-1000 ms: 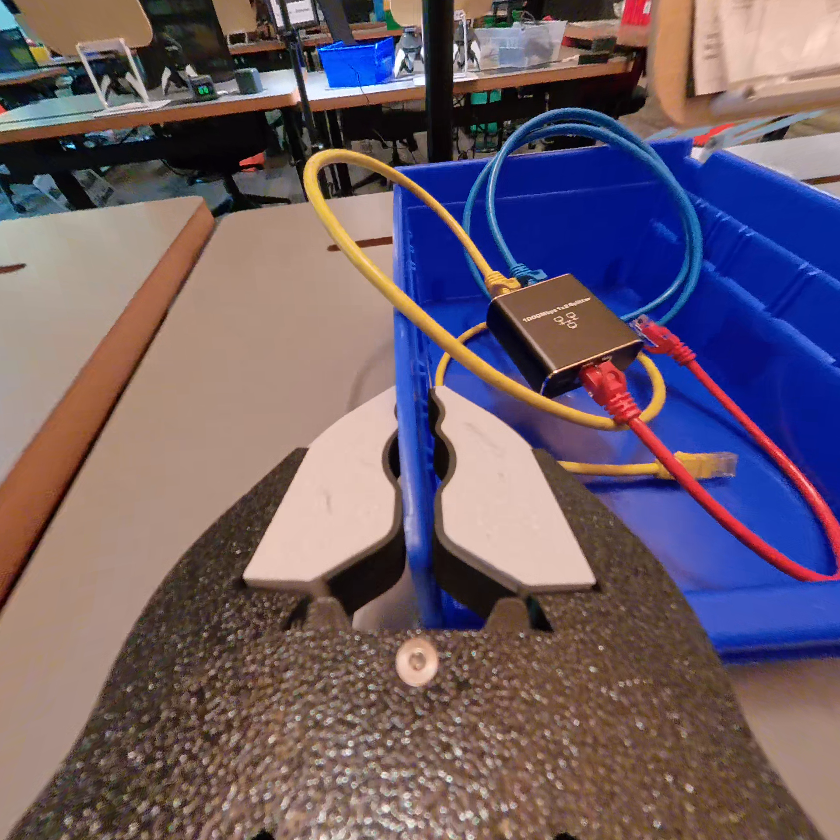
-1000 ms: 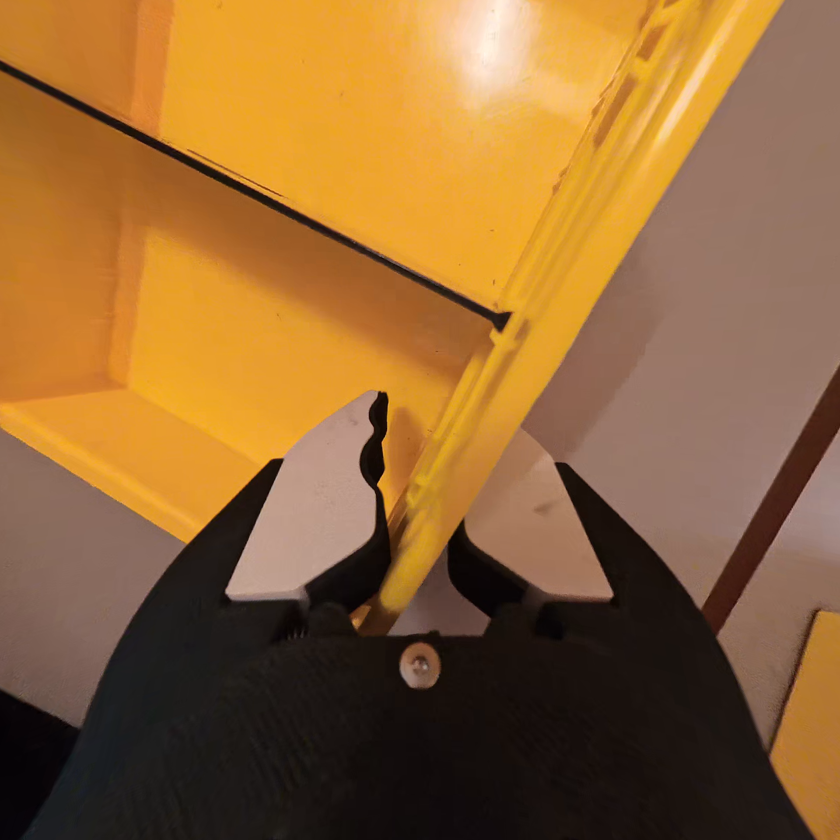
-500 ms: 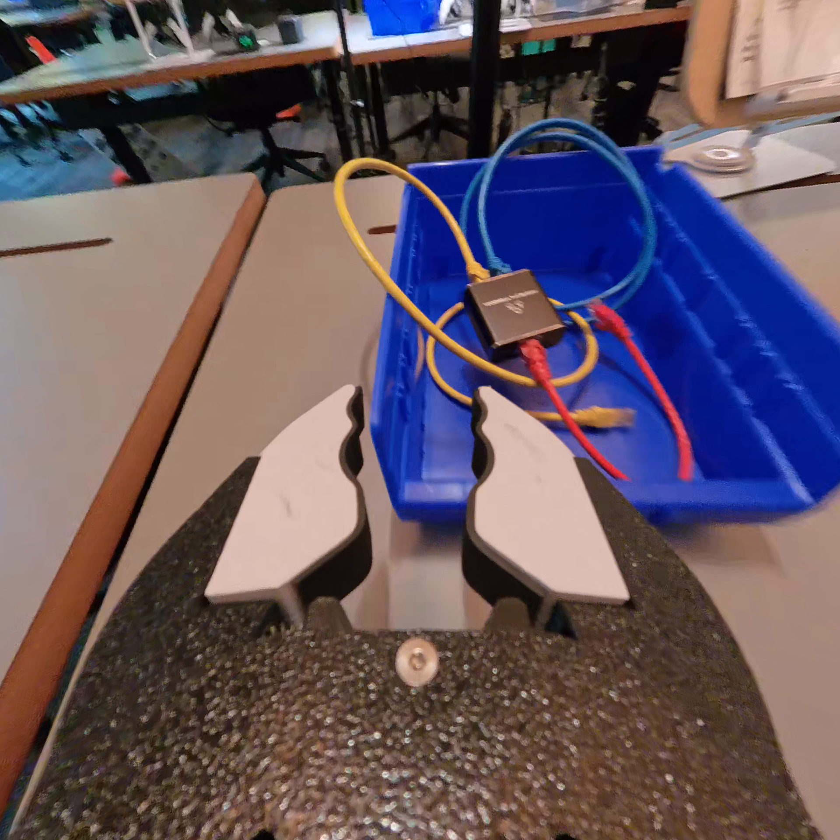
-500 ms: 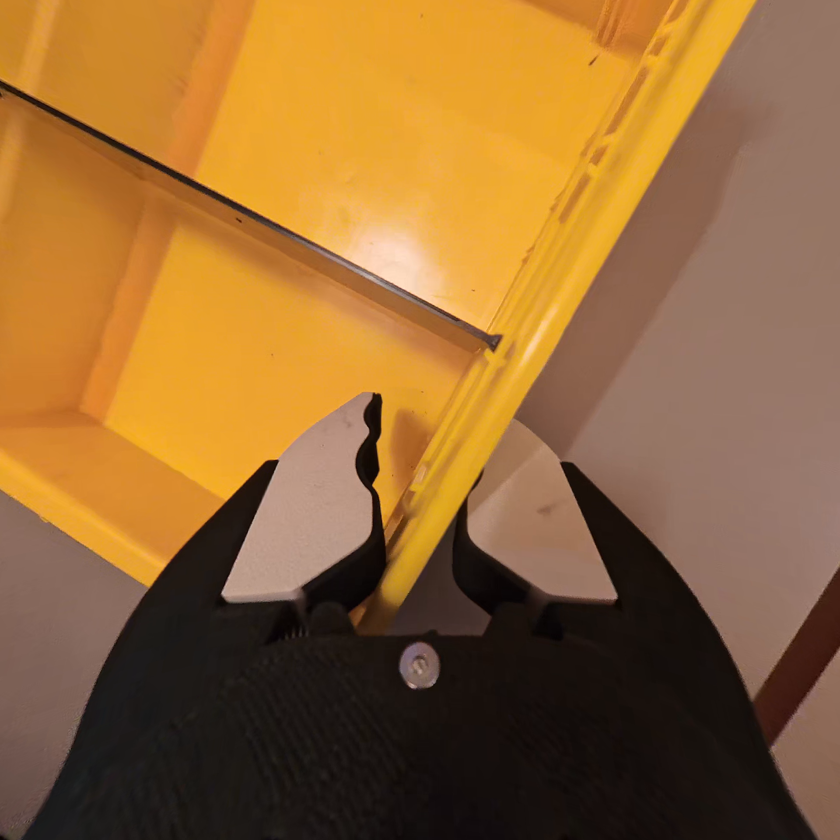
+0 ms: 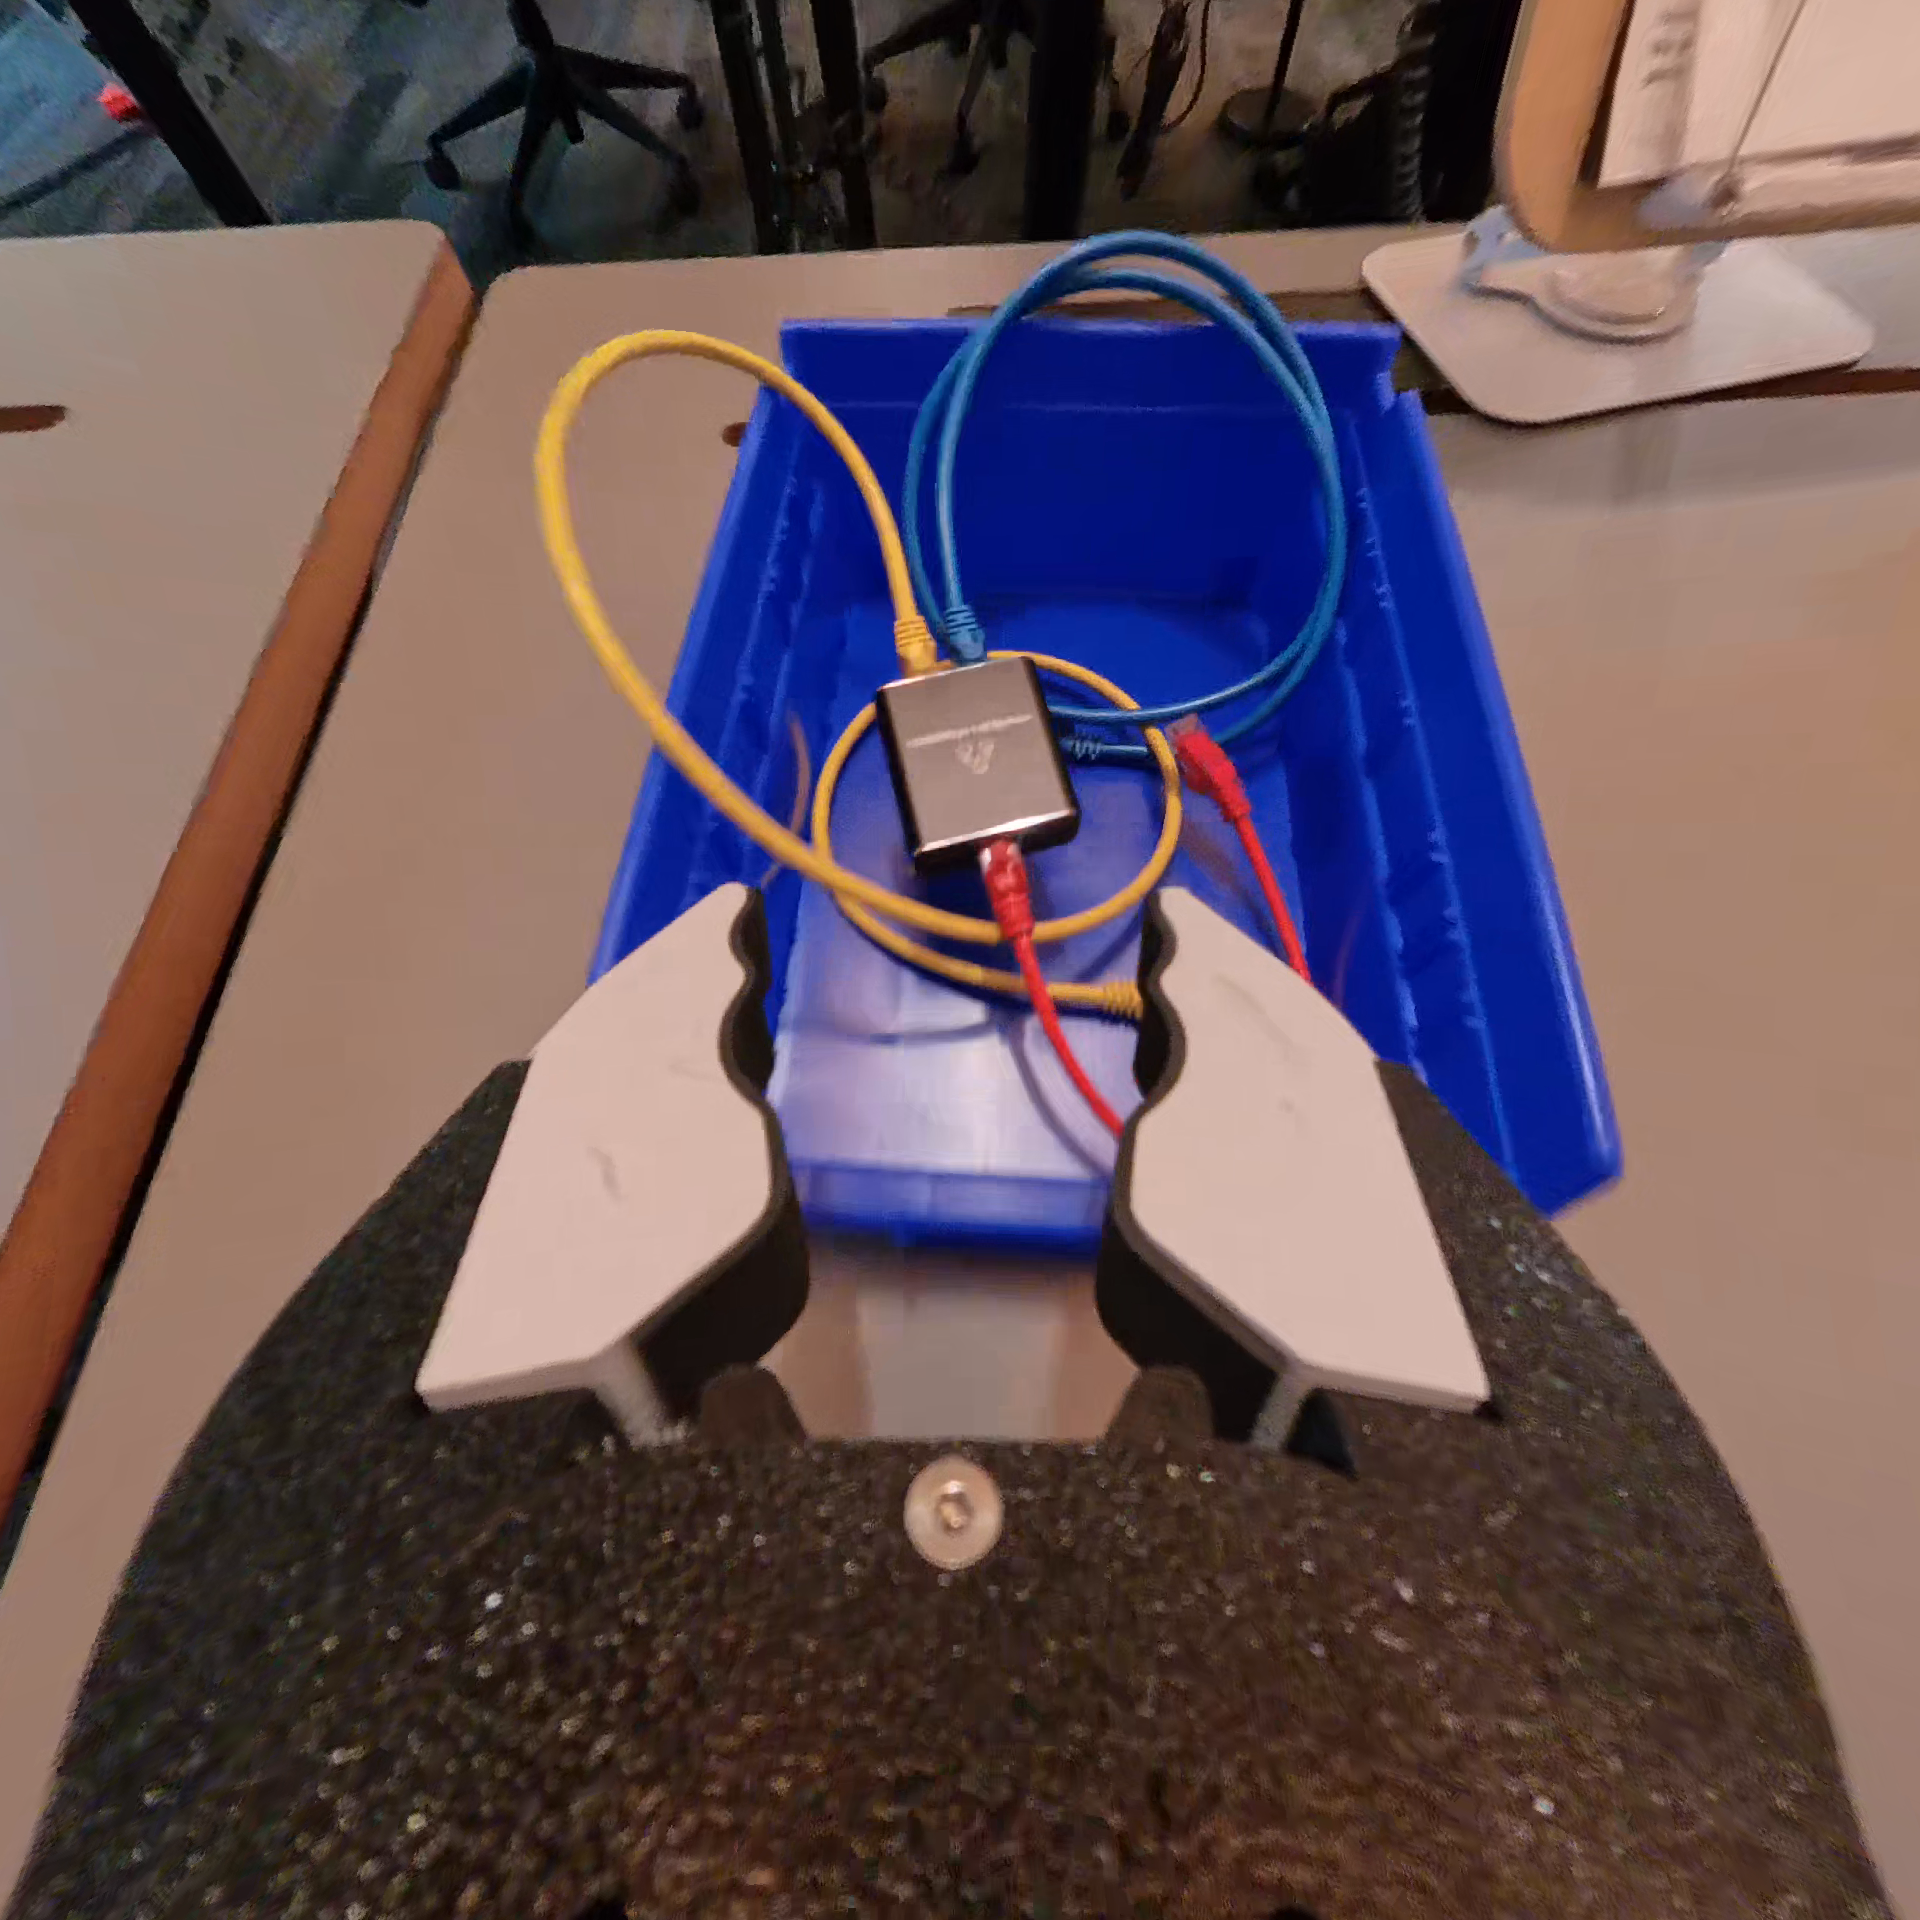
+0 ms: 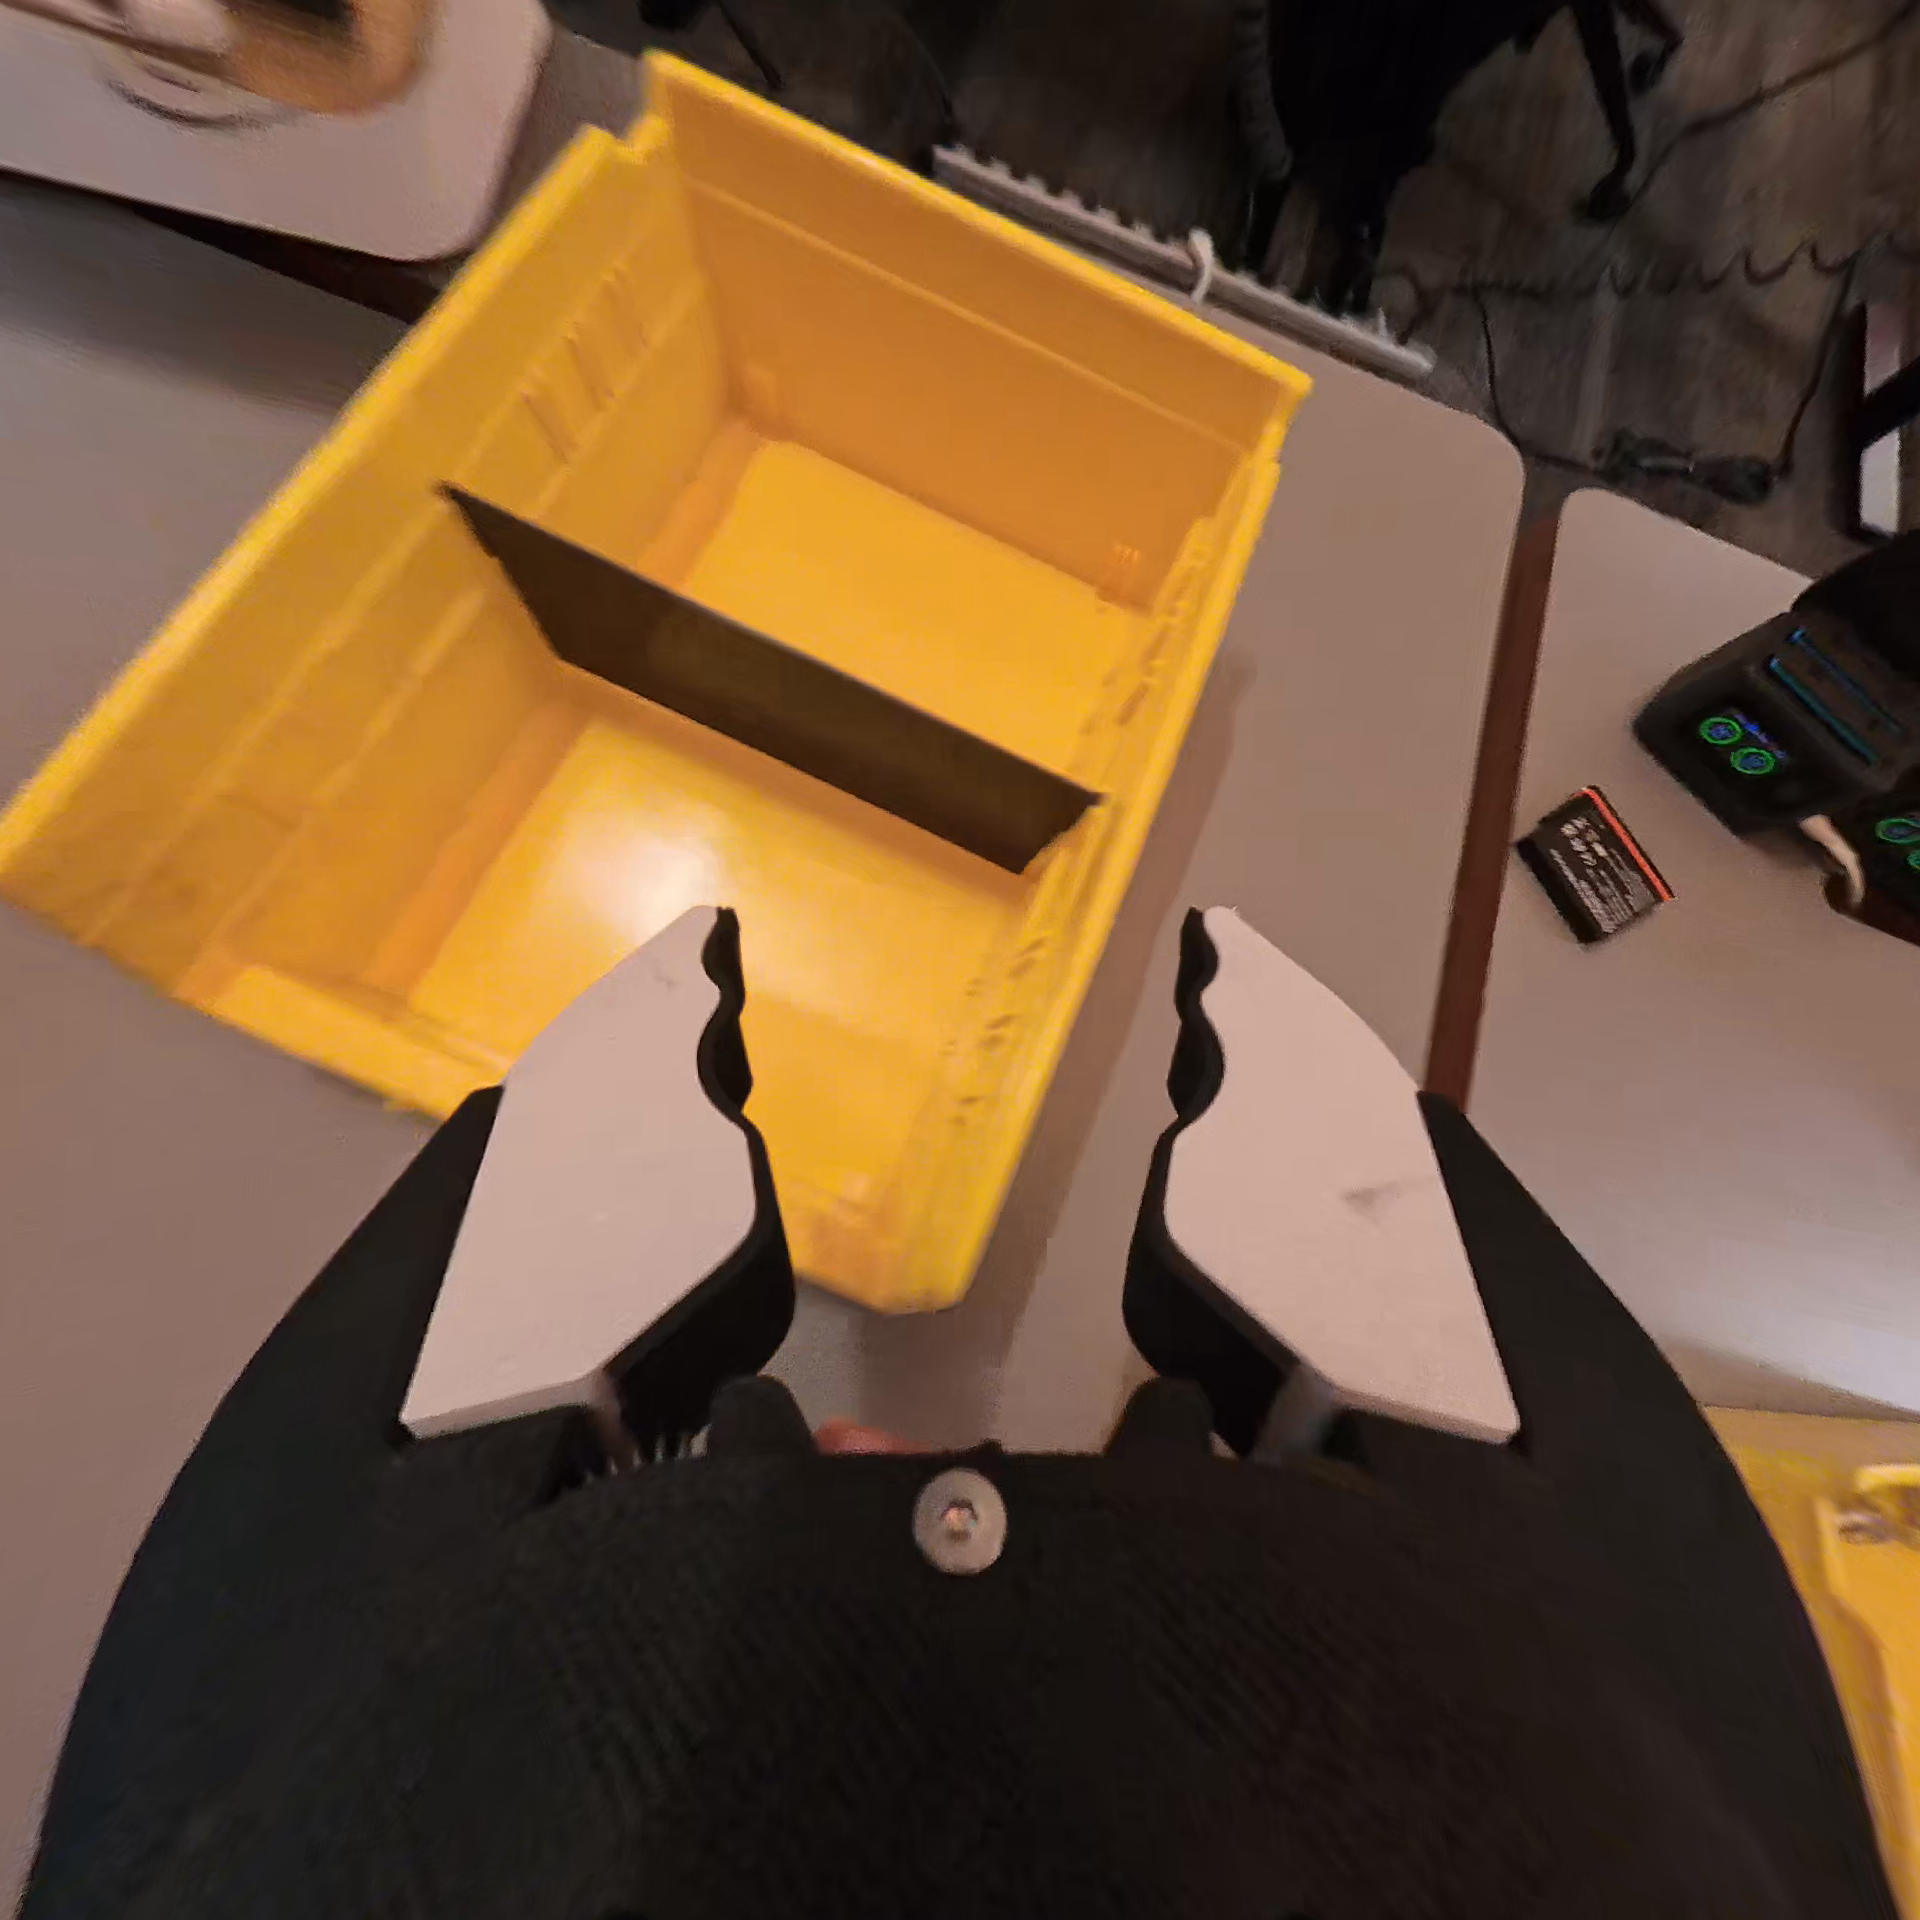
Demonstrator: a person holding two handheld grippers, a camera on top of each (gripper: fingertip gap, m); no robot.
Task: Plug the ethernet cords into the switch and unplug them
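The small dark metal switch box point(image 5: 975, 767) lies flat on the floor of the blue plastic bin point(image 5: 1475, 831), about midway along it. A yellow ethernet cord point(image 5: 623, 644) and a blue ethernet cord point(image 5: 1320, 488) are plugged side by side into the far end of the switch box, yellow on the left. The yellow cord loops out over the bin's left wall above the grey tabletop point(image 5: 395, 831), comes back in and coils round the switch box, and its loose plug lies on the bin floor nearer the camera than the box. The blue cord arches up over the bin's far wall and curves back down to the right of the switch box. A red ethernet cord point(image 5: 1049, 997) is plugged into the near end of the switch box; its other red plug point(image 5: 1205, 764) lies loose just right of the box.

The left gripper point(image 5: 945, 956) hangs in front of the bin's near wall, its jaws spread wide with nothing between them; the near part of the bin floor shows through the gap.

The right gripper point(image 6: 956, 966) is likewise wide apart and holds nothing. It hangs over the near right corner of a yellow plastic bin point(image 6: 260, 707), which a dark flat divider point(image 6: 769, 686) splits into two compartments. Right of that bin, on an adjoining table, lie a small black rectangular pack point(image 6: 1595, 862) and a black device with green lights point(image 6: 1787, 727).
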